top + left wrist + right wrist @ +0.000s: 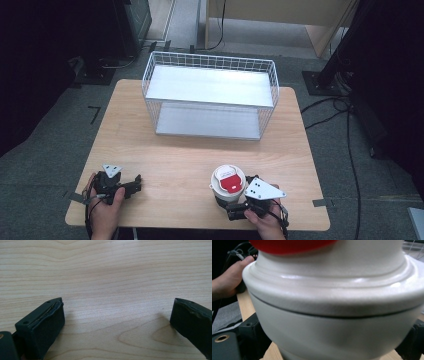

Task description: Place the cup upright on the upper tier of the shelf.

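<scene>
Two hand-held grippers are out on the table (pixel 175 165), one in each hand, both near the front edge. The right hand-held gripper (pixel 231 202) has its black jaws on either side of a white cup (pixel 227 184), pressed against its lower body, so it's gripping it. The cup stands upright on the table at front right and has a white lid with a red patch on top. Up close in the right gripper view, the cup (pixel 332 315) fills most of the frame, and a hand (pixel 229 280) is visible off at the left. The left hand-held gripper (pixel 137 183) sits at front left, well apart from the cup. Its jaws are spread wide with nothing but bare wood between them. Further back, near the far edge, sits a white wire basket (pixel 210 95) with two flat shelves.
</scene>
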The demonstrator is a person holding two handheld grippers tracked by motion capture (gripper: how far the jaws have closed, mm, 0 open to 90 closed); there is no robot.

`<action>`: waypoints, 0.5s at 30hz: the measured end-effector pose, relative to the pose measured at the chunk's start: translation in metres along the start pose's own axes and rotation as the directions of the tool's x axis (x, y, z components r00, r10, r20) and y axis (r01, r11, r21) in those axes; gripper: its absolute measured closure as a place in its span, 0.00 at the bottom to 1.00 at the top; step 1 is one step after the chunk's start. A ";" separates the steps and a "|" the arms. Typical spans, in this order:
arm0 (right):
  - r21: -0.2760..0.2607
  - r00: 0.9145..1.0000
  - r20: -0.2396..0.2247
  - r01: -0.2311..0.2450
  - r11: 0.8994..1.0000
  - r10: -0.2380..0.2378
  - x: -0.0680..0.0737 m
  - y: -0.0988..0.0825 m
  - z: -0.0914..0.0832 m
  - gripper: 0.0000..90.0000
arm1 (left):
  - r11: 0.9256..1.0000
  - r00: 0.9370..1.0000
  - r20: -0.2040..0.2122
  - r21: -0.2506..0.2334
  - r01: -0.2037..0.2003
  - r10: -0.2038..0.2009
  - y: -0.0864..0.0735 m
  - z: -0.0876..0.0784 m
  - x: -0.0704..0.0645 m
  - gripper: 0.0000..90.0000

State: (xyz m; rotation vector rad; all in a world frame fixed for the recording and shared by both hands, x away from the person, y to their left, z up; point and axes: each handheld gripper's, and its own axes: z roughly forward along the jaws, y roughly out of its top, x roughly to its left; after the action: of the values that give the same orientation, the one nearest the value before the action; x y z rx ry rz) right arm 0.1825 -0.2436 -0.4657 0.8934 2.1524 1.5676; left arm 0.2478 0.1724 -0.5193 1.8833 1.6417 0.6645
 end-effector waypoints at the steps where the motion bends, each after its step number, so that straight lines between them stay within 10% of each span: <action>1: -0.005 1.000 0.002 0.003 1.000 -0.003 -0.001 0.002 0.000 0.09 | 1.000 1.000 0.000 0.000 0.000 0.000 0.000 0.000 0.000 0.00; 15: -0.084 0.999 0.038 -0.013 0.996 0.016 -0.011 0.034 -0.003 0.09 | 1.000 1.000 0.002 -0.001 -0.002 0.002 0.000 0.000 0.000 0.00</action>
State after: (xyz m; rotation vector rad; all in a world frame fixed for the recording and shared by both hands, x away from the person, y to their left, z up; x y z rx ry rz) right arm 0.1988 -0.2459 -0.4338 0.9066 2.0424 1.6216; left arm 0.2478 0.1722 -0.5194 1.8849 1.6382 0.6632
